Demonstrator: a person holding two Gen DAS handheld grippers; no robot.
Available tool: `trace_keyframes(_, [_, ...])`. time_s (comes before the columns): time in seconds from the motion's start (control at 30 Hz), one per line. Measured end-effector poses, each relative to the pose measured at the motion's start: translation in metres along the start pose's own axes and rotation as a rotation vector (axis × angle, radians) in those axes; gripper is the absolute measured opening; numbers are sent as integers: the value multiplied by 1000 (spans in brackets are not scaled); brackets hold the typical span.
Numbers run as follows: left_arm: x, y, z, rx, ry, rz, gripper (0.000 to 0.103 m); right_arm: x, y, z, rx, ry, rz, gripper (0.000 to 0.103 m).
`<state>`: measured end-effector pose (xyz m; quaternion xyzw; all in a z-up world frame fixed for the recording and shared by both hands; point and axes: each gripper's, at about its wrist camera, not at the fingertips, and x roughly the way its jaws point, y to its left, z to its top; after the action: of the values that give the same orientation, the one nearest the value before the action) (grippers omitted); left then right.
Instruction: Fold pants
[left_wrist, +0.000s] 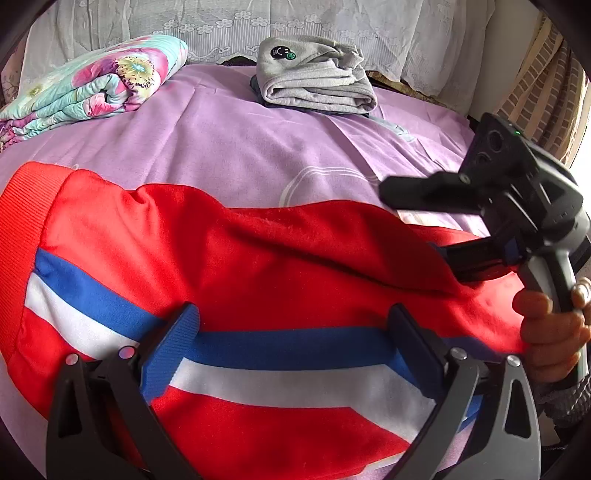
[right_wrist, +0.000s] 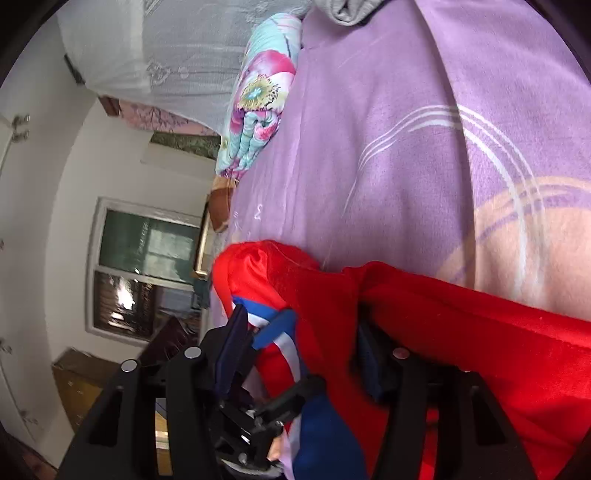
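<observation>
Red pants (left_wrist: 258, 258) with a blue and white side stripe lie bunched across the purple bedsheet (left_wrist: 240, 147); the ribbed cuff is at the left. My left gripper (left_wrist: 291, 347) is open, its blue-padded fingers (left_wrist: 170, 350) spread wide over the stripe. My right gripper (left_wrist: 413, 221) comes in from the right, held by a hand (left_wrist: 554, 325). It is open, one finger above the pants' edge and the other down at the fabric. In the right wrist view the right gripper (right_wrist: 301, 338) straddles a fold of the red pants (right_wrist: 480, 350), jaws apart.
A folded floral quilt (left_wrist: 99, 81) lies at the back left and a folded grey garment (left_wrist: 314, 77) at the back centre, before a white lace cover (left_wrist: 295, 22). Beyond the bed's edge are a window (right_wrist: 147, 266) and a brown box (right_wrist: 81, 387).
</observation>
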<state>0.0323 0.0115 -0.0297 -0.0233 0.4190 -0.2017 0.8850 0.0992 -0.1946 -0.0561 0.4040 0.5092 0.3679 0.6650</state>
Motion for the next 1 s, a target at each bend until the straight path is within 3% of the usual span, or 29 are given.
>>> trace_keyframes(0.07, [0,0,0,0,0,0,99,-6,-8,7,75,-55,73,50])
trace_keyframes(0.1, [0,0,0,0,0,-1,99,-14,-10,10,86,-113,85,31])
trace_keyframes(0.17, [0,0,0,0,0,0,99,-26,-5,15,24,-193,45,13])
trace_keyframes(0.43, [0,1,0,2,1,4,99,-26,-2,22,-19,-185,9,15])
trace_keyframes(0.47, [1,0,0,3,2,6,99,-27,1,26,-28,-206,-23,12])
trace_keyframes(0.5, [1,0,0,4,3,8,99,-29,5,31,-61,-242,-86,2])
trace_keyframes(0.53, [1,0,0,6,5,12,99,-32,10,35,-107,-281,-170,1])
trace_keyframes(0.6, [2,-1,0,10,7,20,99,-38,7,48,-140,-341,-294,1])
trace_keyframes(0.67, [3,-1,1,14,10,24,99,-43,0,56,-136,-359,-355,1])
trace_keyframes(0.73, [1,1,1,8,8,17,99,-53,3,49,-132,-348,-303,1])
trace_keyframes(0.8, [-4,4,2,-11,-5,0,99,-55,25,30,-216,-305,-262,1])
trace_keyframes(0.87, [-8,8,4,-30,-20,-7,99,-53,44,13,-310,-276,-327,4])
trace_keyframes(0.93, [-5,11,4,-43,-7,0,99,-51,45,15,-312,-260,-361,32])
trace_keyframes(0.97, [-4,11,3,-41,-3,3,99,-52,39,22,-281,-267,-351,41])
trace_keyframes(1.0, [-4,10,3,-32,-5,11,99,-52,33,30,-240,-272,-337,41])
